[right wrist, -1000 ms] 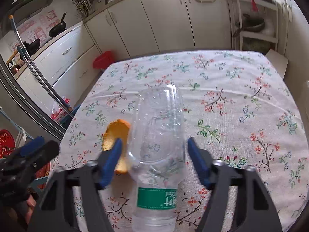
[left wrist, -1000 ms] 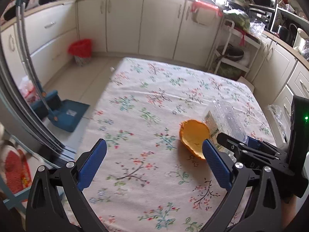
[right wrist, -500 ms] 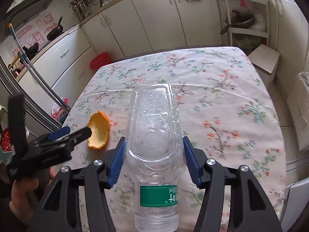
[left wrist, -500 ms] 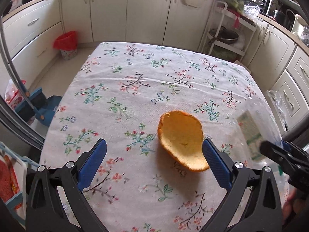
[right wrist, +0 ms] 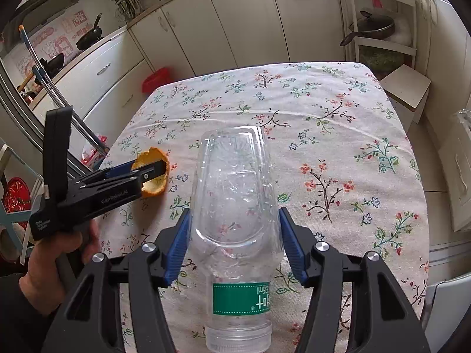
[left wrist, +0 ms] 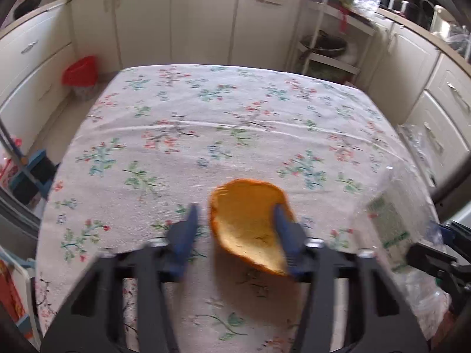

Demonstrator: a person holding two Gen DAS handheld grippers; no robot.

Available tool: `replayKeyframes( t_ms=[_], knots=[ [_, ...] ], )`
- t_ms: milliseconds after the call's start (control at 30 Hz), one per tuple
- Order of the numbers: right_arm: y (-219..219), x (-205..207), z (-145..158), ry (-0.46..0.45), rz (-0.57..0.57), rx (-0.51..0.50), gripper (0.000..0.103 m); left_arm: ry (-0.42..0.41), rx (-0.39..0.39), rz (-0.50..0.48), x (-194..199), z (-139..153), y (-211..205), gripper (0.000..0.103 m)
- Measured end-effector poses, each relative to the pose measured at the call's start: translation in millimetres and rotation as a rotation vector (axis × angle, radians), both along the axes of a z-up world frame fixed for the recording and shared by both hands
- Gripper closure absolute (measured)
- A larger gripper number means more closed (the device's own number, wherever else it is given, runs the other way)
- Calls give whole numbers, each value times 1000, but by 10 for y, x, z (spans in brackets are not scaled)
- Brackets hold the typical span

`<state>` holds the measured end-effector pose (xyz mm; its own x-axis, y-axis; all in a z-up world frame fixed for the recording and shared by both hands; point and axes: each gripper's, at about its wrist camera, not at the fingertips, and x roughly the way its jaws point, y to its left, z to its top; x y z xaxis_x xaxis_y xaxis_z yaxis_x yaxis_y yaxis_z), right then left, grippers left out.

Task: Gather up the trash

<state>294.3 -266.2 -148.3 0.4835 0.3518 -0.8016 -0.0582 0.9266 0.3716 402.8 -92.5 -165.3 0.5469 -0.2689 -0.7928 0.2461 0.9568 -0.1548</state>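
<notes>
The right tool [right wrist: 234, 242] pinches a clear plastic bottle [right wrist: 235, 206] at its shoulder, both blue pads flat against its sides, cap end toward the camera and base pointing out over the tabletop [right wrist: 338, 111]. Held across its widest, ribbed part, the bottle seems less likely to slip or crumple than it would at the neck (the wall already looks dented). It appears lifted clear of the floral cloth rather than lying on it.

The left tool [left wrist: 235, 229] is narrowing on an orange peel [left wrist: 250, 223], a cupped half-shell at the near left of the tabletop. One pad sits inside the cup and the other just outside its left rim, so the grip is set to take the thin wall between them. The view is motion-blurred, and I cannot tell whether the pads are pressing the peel yet; a gap shows on the left side. The right wrist view shows that tool [right wrist: 147, 173] reaching in level from the left, its tip at the peel [right wrist: 154, 173].

A red-lined bin [left wrist: 79, 72] stands on the floor past the far left corner, probably where both pieces are headed.
</notes>
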Motion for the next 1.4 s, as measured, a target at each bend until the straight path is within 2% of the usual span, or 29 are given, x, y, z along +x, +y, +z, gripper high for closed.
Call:
replayKeyframes(
  t_ms=[67, 200, 667, 933, 1033, 1067, 1133, 1167, 1300, 1400],
  knots=[
    [26, -10, -11, 4, 5, -6, 44, 11, -25, -25, -34, 6, -4, 86],
    [68, -17, -21, 6, 13, -26, 44, -6, -32, -40, -134, 89, 22, 94],
    [172, -71, 35, -8, 50, -30, 46, -83, -48, -82, -486, 431, 355, 102],
    [201, -131, 32, 0, 67, -35, 46, -61, -75, -78, -584, 429, 546, 102],
    [206, -161, 14, 4, 64, -33, 46, -19, -99, -68, -511, 333, 534, 100],
    [211, -155, 9, 5, 63, -33, 46, -5, -111, -63, -470, 301, 518, 94],
    [222, -163, 8, -3, 61, -37, 46, 1, -141, -42, -383, 253, 474, 68],
    [227, -163, 6, -8, 60, -43, 46, -6, -135, -30, -343, 244, 425, 51],
    [206, -154, 2, -10, 61, -45, 46, -43, -41, -31, -254, 196, 156, 32],
    [172, -163, -1, -8, 59, -40, 46, -46, 13, -24, -183, 114, 69, 31]
  ],
)
